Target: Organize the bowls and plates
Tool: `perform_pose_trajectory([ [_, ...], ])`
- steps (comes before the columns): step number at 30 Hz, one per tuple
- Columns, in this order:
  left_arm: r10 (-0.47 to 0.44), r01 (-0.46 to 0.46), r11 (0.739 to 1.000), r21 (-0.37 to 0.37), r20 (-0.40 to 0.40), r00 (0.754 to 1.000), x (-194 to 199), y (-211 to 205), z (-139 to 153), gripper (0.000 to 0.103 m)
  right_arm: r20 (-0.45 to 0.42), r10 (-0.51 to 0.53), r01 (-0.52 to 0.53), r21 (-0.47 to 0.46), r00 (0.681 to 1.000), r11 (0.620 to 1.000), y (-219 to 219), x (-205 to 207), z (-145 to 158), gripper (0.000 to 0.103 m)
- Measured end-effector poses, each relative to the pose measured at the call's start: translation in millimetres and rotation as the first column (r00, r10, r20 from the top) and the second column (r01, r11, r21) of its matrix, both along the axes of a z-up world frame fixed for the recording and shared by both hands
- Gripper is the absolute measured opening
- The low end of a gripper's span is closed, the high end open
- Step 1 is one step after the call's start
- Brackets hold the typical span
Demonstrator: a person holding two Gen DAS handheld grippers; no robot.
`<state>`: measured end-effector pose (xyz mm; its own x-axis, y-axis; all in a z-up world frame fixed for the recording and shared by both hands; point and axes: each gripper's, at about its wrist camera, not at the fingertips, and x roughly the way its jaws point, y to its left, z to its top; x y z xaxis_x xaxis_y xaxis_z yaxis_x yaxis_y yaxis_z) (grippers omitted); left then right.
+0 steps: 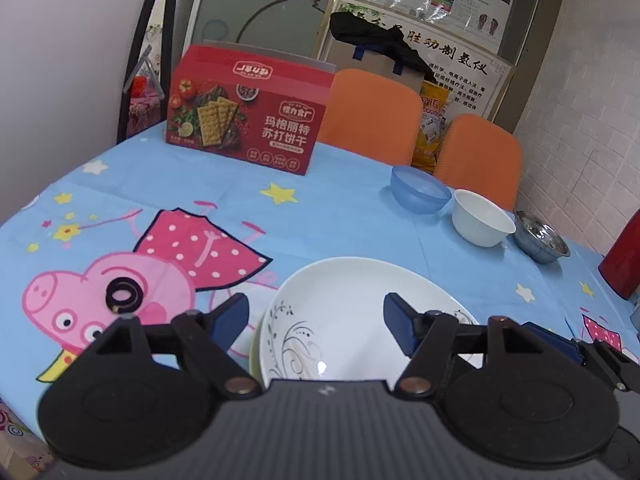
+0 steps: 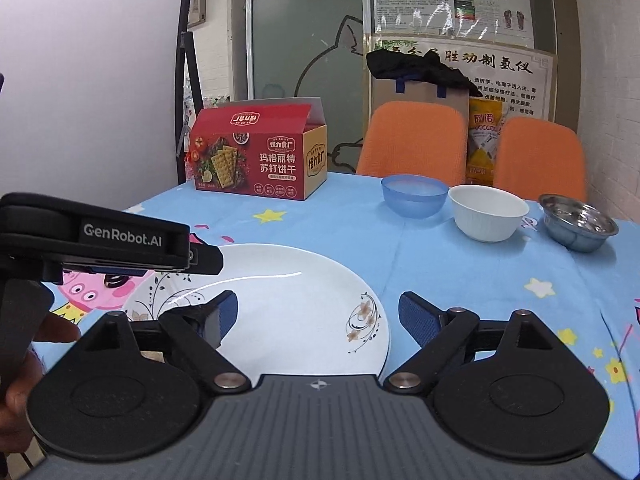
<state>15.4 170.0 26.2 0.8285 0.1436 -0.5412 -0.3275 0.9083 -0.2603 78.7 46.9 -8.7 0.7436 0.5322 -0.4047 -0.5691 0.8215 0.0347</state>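
A white plate with floral print [image 1: 344,304] [image 2: 288,304] lies on the blue cartoon tablecloth near the front, seemingly on top of another plate whose rim shows at its left edge [image 1: 254,354]. My left gripper [image 1: 316,320] is open, just above and behind the plate. My right gripper [image 2: 316,316] is open over the plate's near right part. The left gripper's body [image 2: 100,240] shows at the left of the right wrist view. Three bowls stand in a row at the back right: blue plastic [image 1: 420,190] [image 2: 414,196], white [image 1: 482,218] [image 2: 488,212], steel [image 1: 542,242] [image 2: 578,222].
A red cracker box [image 1: 248,120] [image 2: 256,156] stands at the table's far side. Two orange chairs [image 1: 372,114] [image 2: 412,140] stand behind the table. A red cylinder [image 1: 622,264] stands at the right edge. A small black ring [image 1: 122,296] lies on the cloth at left.
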Motion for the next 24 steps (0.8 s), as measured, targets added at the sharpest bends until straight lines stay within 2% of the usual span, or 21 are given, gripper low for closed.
perform_pose_trajectory([
  [7, -0.046, 0.046, 0.999, 0.02, -0.02, 0.999, 11.5, -19.6, 4.5, 0.072, -0.068, -0.076, 0.08, 0.065, 0.995, 0.995, -32.9, 21.5, -0.4, 0.103],
  [14, -0.125, 0.128, 0.99, 0.051, -0.051, 0.991, 36.1, -59.8, 8.0, 0.072, -0.162, -0.208, 0.229, 0.124, 0.965, 0.965, -89.2, 44.7, -11.3, 0.103],
  [24, -0.224, 0.23, 0.969, 0.093, -0.069, 0.972, 71.1, -118.4, 16.3, 0.073, -0.169, -0.302, 0.326, 0.139, 0.938, 0.935, -146.1, 59.6, -15.0, 0.103],
])
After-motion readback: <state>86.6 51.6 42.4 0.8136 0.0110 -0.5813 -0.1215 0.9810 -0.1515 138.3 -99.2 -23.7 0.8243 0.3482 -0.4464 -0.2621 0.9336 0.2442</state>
